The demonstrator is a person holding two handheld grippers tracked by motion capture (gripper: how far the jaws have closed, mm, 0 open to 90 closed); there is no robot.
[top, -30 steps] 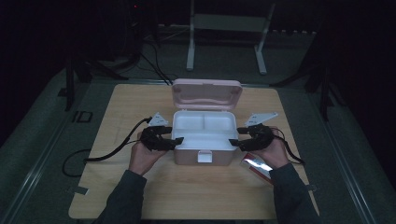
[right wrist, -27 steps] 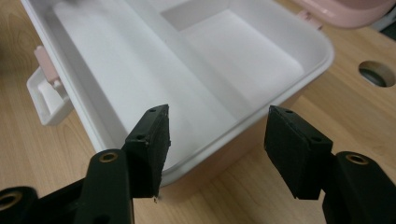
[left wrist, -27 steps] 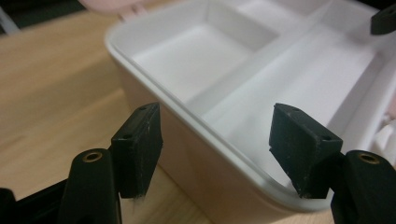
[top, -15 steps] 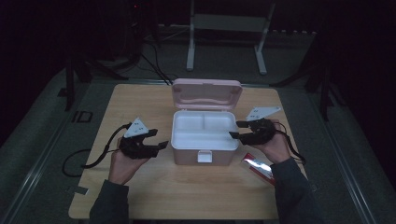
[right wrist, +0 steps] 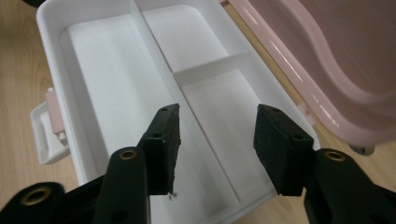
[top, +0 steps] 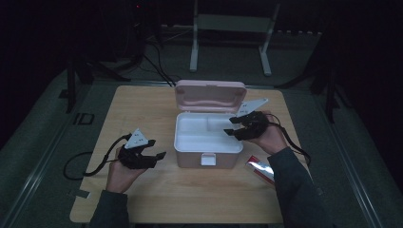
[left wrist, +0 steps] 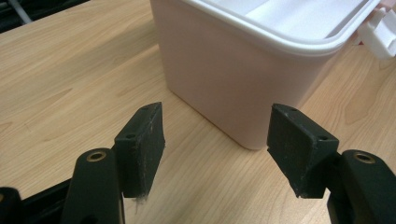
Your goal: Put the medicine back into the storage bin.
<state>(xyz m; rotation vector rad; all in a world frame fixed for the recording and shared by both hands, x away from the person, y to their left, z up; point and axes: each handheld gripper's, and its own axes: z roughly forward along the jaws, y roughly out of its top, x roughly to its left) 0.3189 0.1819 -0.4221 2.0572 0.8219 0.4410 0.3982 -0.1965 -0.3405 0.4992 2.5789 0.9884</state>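
Note:
A pink box (top: 190, 159) stands open mid-table with its lid (top: 210, 95) tipped back and a white divided tray (top: 199, 140) inside. My left gripper (top: 157, 156) is open to the left of the box, off its wall, and nothing is between its jaws. The left gripper view looks past the open left gripper (left wrist: 219, 135) at the box's pink corner (left wrist: 233, 79). My right gripper (top: 231, 126) hovers over the tray's right side. Its jaws have just been closing but are still open, with nothing between them. Below the right gripper (right wrist: 217, 135) lie the tray's small compartments (right wrist: 219, 107).
A red and silver packet (top: 260, 167) lies on the wooden table (top: 190, 199) by the box's front right corner, under my right forearm. The box's latch (top: 207, 159) faces the front edge. A metal stand (top: 228, 28) rises on the floor beyond the table.
The left gripper has pulled away from the box's left side, out to the left. The right gripper has lifted from the box's right side to above the tray, its jaws narrower.

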